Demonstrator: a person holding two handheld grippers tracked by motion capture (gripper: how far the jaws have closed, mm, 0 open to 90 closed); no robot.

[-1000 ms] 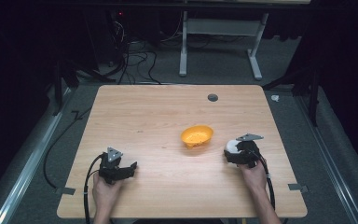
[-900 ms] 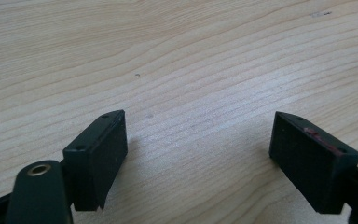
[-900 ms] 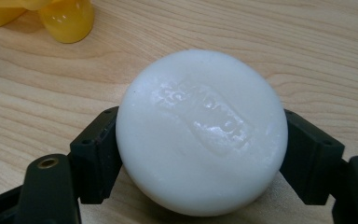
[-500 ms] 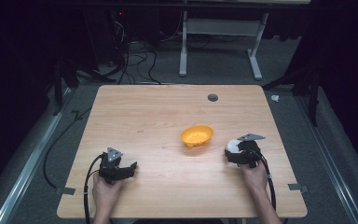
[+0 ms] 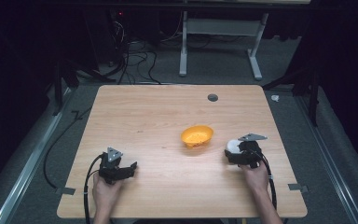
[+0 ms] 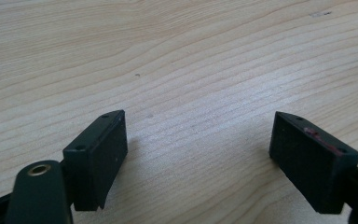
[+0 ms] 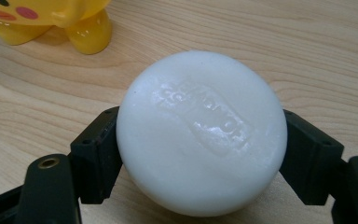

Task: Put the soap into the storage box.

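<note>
Holding one soap bar, one hand-held gripper empty

Counting it up: two hand-held grippers, one white soap bar point(image 7: 200, 133), one yellow dish point(image 5: 196, 136), all on one desk point(image 5: 158, 112). The right hand-held gripper point(image 5: 235, 151) at about 4 o'clock is clamped on the soap, just right of the dish. Up close, its view shows embossed lettering and a painted face on the dish's footed side. The left hand-held gripper point(image 5: 129, 167), near 7 o'clock, has jaws spread wide over bare wood.
</note>
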